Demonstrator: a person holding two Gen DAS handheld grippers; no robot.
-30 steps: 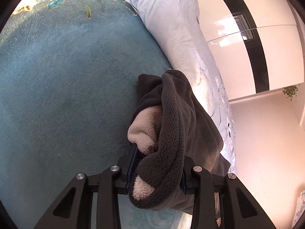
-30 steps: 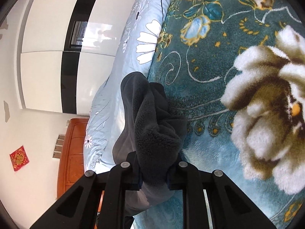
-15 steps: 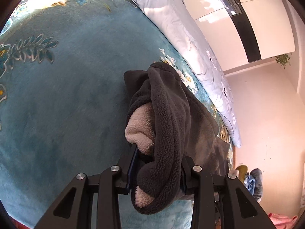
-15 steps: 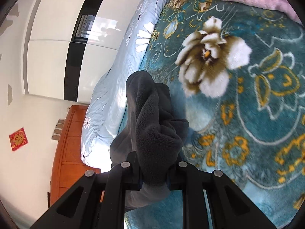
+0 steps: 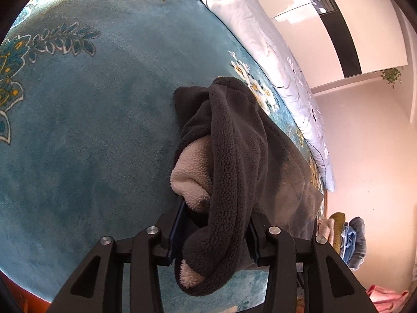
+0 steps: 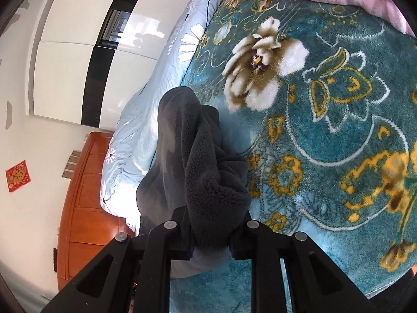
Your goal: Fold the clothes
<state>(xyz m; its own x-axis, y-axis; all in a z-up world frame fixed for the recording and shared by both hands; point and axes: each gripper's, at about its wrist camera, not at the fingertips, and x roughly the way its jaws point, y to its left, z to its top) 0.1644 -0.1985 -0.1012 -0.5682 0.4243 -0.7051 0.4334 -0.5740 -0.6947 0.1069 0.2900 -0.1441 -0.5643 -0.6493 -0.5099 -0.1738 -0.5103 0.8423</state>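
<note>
Both tools' tips [image 5: 213, 234] [image 6: 211, 237] buried in bunched grey fleece [image 5: 234, 156].

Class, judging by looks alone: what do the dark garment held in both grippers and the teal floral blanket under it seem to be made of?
Dark garment: probably fleece, matte charcoal nubbly pile with a cream sherpa-like lining showing. Teal floral blanket: seemingly plush synthetic, short fuzzy nap with a slight sheen.

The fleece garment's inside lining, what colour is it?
Cream lining, against the dark grey outer fleece garment; the left wrist view shows it best.
</note>
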